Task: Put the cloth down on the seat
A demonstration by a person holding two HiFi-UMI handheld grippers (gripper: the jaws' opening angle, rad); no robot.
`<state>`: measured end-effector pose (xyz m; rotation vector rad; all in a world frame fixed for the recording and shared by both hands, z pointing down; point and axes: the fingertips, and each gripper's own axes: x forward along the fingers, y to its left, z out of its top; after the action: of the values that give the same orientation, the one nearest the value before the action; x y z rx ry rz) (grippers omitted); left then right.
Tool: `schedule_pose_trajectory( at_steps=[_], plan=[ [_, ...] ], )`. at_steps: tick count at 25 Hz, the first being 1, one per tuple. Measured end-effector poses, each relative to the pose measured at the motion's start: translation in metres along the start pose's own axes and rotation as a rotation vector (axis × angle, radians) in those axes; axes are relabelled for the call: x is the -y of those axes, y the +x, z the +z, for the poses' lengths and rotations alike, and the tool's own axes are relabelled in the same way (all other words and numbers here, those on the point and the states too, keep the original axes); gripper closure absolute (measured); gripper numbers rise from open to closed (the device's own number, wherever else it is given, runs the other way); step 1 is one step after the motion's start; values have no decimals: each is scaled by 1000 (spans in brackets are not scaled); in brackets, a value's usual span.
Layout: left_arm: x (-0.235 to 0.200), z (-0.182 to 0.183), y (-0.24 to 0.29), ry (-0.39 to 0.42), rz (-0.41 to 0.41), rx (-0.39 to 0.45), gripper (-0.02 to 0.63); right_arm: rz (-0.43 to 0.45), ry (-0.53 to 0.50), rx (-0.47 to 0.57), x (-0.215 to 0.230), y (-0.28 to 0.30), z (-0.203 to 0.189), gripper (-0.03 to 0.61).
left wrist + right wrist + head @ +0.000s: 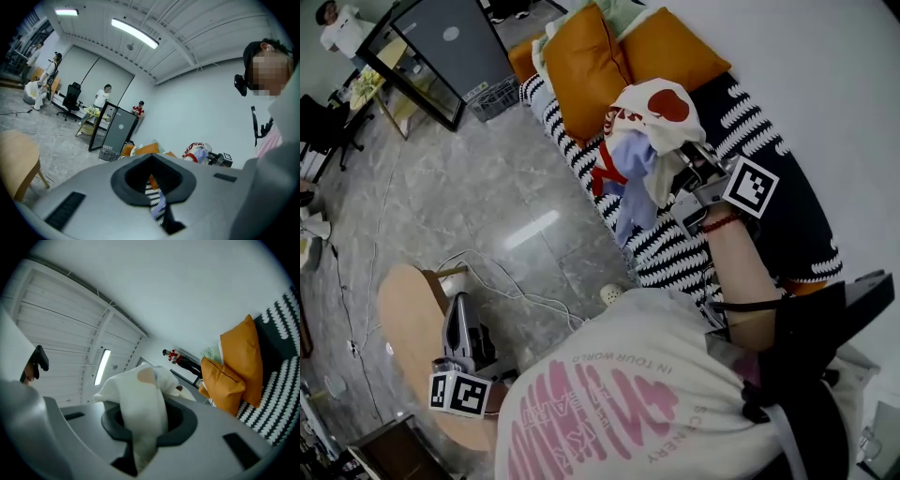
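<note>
Head view is showing the right gripper (682, 180) being held out over the sofa seat (680, 258), about midway along its striped cover, with the jaws clamping a bunched cloth (654, 120), white with red patches and a pale blue part. The cloth is hanging towards the seat's front edge, just short of the orange cushions (586, 66) at the far end; whether its lower end is touching the cover is not clear. The left gripper (461, 317) is hanging over a round wooden tabletop (401, 309), its jaws sitting together with nothing between them.
</note>
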<state>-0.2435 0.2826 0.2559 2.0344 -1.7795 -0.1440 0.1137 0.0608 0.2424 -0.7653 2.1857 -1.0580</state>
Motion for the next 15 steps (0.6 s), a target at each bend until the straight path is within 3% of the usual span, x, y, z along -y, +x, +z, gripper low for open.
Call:
schedule_pose_trajectory(
  at_steps=[10,15],
  plan=[
    [12,23,6,38,52,49,604,18,34,-14,11,10,14,502],
    [15,30,3,35,60,42,604,35,11,15,-7,10,23,503]
  ],
)
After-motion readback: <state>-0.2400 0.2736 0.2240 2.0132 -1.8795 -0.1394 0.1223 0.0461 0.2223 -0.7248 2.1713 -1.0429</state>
